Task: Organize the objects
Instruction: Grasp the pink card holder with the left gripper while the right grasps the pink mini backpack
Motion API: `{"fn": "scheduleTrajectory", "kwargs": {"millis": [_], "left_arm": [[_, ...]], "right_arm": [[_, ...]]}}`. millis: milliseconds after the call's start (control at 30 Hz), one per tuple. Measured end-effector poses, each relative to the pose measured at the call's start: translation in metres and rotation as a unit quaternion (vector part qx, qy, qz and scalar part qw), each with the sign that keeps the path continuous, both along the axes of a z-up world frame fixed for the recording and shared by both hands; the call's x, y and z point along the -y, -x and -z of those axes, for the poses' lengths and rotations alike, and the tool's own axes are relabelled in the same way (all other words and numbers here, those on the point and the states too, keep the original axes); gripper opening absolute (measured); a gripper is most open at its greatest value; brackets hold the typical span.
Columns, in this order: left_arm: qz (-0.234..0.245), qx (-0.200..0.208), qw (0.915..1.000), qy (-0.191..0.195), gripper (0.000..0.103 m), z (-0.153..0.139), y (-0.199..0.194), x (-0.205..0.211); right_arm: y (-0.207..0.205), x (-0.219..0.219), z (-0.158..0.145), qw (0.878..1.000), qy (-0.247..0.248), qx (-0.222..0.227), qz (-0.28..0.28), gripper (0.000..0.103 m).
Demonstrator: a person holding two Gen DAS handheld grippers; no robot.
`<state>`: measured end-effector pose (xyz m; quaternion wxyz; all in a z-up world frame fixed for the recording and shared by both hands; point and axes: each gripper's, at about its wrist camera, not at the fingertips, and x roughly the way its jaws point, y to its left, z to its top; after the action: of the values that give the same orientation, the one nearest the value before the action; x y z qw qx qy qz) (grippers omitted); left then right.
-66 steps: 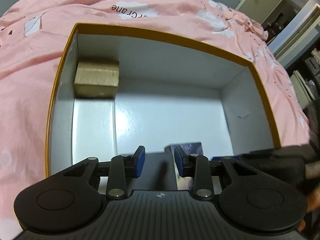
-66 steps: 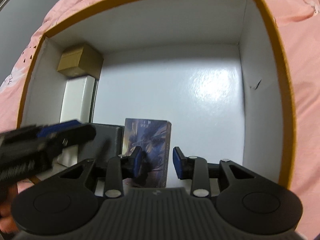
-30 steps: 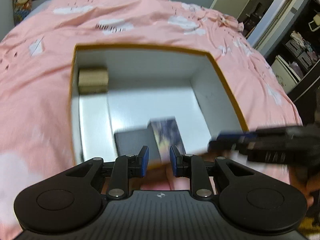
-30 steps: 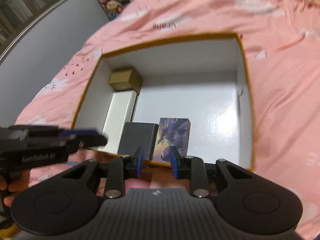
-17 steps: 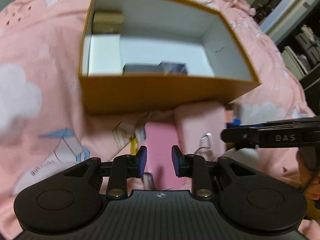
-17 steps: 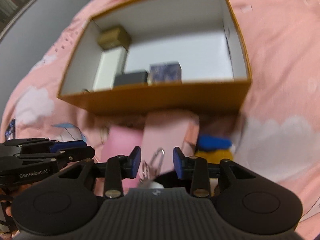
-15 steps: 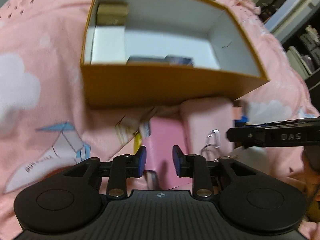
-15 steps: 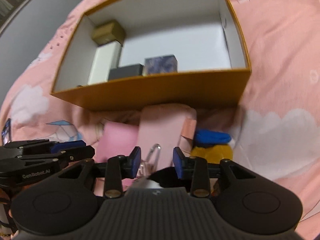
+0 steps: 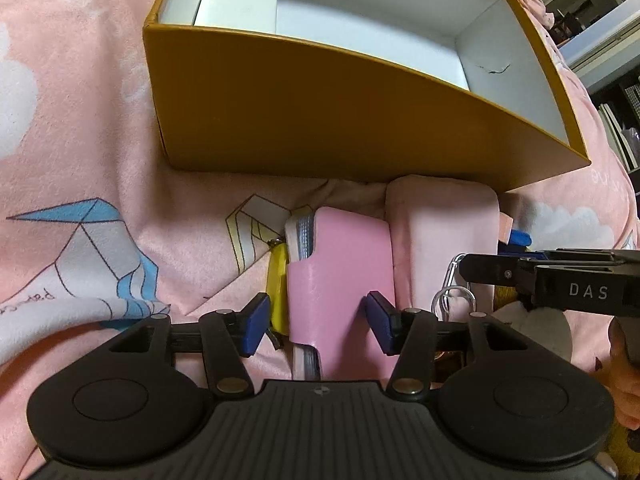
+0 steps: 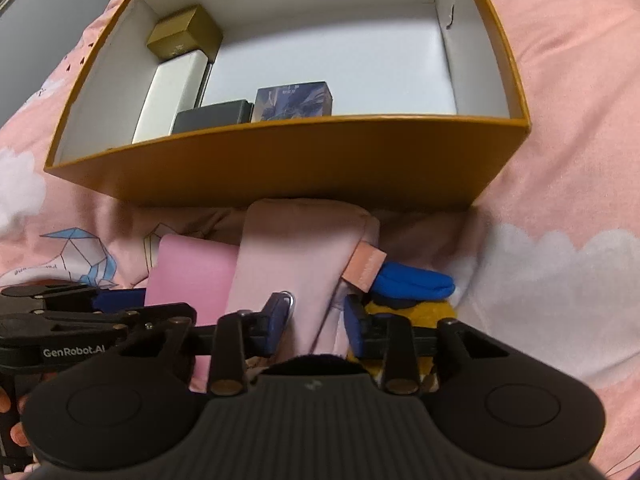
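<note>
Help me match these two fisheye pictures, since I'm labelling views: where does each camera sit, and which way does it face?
Left wrist: on the left gripper, looking steeply down along its opening jaws, which straddle the pink notebook without touching; the right gripper enters at the right edge.
Right wrist: on the right gripper, looking down at the pale pink pouch, its closing jaws not yet gripping; the left gripper and fingertips show at the left.
Shared: orange box, notebook, pouch, pink bedspread.

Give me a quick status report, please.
Left gripper opening, fingers astride pink notebook, not touching. Right gripper closing over pale pink pouch. Nothing blocking the box.
</note>
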<state>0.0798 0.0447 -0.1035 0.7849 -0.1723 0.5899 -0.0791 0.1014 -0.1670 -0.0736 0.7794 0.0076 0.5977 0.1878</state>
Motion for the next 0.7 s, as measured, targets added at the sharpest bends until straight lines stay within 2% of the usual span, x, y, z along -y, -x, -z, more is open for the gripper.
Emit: {"fn": "scheduleTrajectory", "kwargs": {"millis": [67, 167, 233, 500, 700], "left_arm": [[0.001, 0.006, 1.0000, -0.006, 0.055, -0.004, 0.004, 0.002], [0.006, 0.028, 0.9993, -0.024, 0.035, -0.015, 0.009, 0.007], [0.010, 0.041, 0.9988, -0.026, 0.027, -0.022, 0.014, 0.008], [0.011, 0.077, 0.9967, -0.022, 0.018, -0.048, 0.035, 0.009], [-0.005, 0.112, 0.9922, -0.055, 0.016, -0.079, 0.051, -0.004]], "right_arm": [[0.002, 0.002, -0.001, 1.000, -0.004, 0.006, 0.000, 0.029], [0.005, 0.003, -0.007, 1.000, -0.007, 0.018, -0.006, 0.025], [0.009, 0.001, -0.015, 0.999, -0.009, 0.032, -0.015, 0.007], [0.021, -0.009, -0.043, 0.997, -0.030, 0.059, -0.048, 0.001], [0.031, -0.022, -0.072, 0.991, -0.069, 0.085, -0.079, 0.000]]}}
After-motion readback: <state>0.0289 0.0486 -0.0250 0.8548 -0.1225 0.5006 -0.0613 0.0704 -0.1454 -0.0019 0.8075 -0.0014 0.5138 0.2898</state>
